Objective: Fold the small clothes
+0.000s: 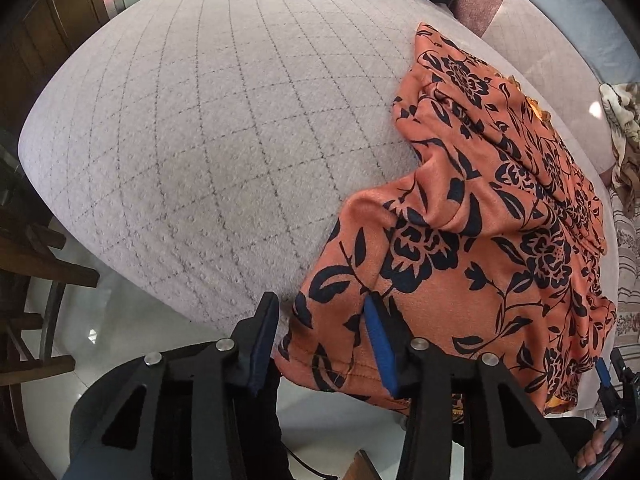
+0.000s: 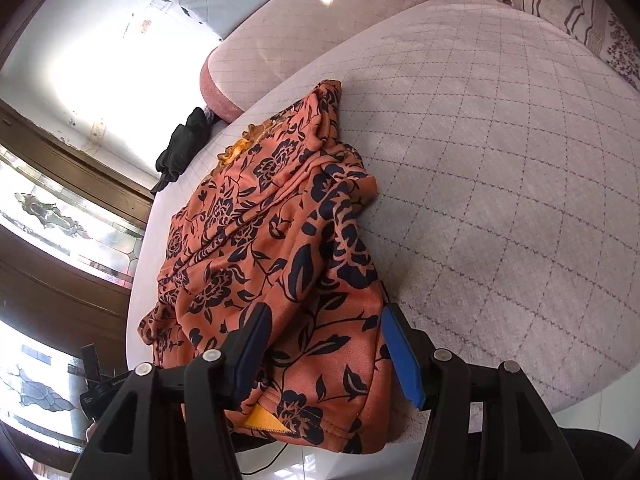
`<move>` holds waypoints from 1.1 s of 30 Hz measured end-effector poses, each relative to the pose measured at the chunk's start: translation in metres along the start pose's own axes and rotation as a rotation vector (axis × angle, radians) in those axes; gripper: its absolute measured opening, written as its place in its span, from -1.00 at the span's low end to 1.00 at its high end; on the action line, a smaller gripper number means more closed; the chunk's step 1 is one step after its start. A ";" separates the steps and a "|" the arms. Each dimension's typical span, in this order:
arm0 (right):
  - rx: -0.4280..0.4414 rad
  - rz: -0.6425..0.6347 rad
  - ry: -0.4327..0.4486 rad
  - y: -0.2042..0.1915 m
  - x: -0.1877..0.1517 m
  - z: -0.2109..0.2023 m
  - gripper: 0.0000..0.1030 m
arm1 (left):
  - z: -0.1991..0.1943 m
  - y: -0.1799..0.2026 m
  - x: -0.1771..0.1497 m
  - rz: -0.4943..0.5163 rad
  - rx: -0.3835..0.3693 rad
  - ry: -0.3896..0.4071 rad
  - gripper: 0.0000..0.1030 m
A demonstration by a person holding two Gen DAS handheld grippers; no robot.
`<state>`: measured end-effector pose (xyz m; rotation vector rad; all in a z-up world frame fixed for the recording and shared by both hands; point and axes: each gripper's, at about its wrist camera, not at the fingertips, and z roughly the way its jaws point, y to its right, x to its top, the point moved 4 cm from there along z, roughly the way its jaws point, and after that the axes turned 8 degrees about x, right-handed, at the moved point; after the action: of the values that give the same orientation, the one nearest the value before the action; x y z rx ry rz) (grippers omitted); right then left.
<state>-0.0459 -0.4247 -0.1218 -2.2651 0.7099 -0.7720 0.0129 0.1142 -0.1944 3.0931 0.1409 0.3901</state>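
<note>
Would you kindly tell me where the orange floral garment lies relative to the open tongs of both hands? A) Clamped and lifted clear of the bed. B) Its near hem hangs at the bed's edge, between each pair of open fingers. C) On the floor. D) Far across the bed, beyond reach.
B: the orange floral garment drapes over the bed edge, its hem between the open left tongs and right tongs.

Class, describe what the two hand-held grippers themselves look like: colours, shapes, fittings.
Each hand-held gripper, left and right, has angular matte-black linkage arms with triangular cut-outs, joined by round silver pivot pins. Each finger ends in a flat rectangular blue pad. A thin black cable trails below. No markings are legible.
</note>
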 end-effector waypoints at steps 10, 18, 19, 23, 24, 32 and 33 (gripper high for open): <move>-0.059 0.083 -0.109 0.010 -0.034 0.010 0.20 | 0.013 0.013 0.005 0.053 0.012 -0.071 0.37; -0.277 0.058 -0.140 0.013 -0.046 0.023 0.24 | 0.006 0.020 0.001 0.083 -0.020 -0.037 -0.43; -0.305 0.053 -0.136 0.011 -0.046 0.025 0.24 | 0.004 0.022 0.002 0.089 -0.024 -0.030 -0.54; -0.429 -0.050 -0.113 -0.006 -0.054 0.035 -0.10 | -0.005 0.033 0.001 0.110 -0.037 -0.011 -0.81; -0.433 -0.099 -0.112 -0.013 -0.057 0.037 -0.48 | -0.007 0.033 0.001 0.112 -0.043 -0.006 -0.82; -0.333 -0.219 -0.128 -0.042 -0.061 0.006 -0.88 | -0.056 0.021 -0.008 0.159 -0.176 0.022 -0.83; -0.311 -0.214 -0.125 -0.044 -0.059 -0.004 -0.88 | -0.065 0.017 -0.010 0.164 -0.187 0.028 -0.83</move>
<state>-0.0771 -0.3593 -0.1081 -2.6791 0.5660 -0.6449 -0.0111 0.0969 -0.1334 2.9235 -0.1423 0.4240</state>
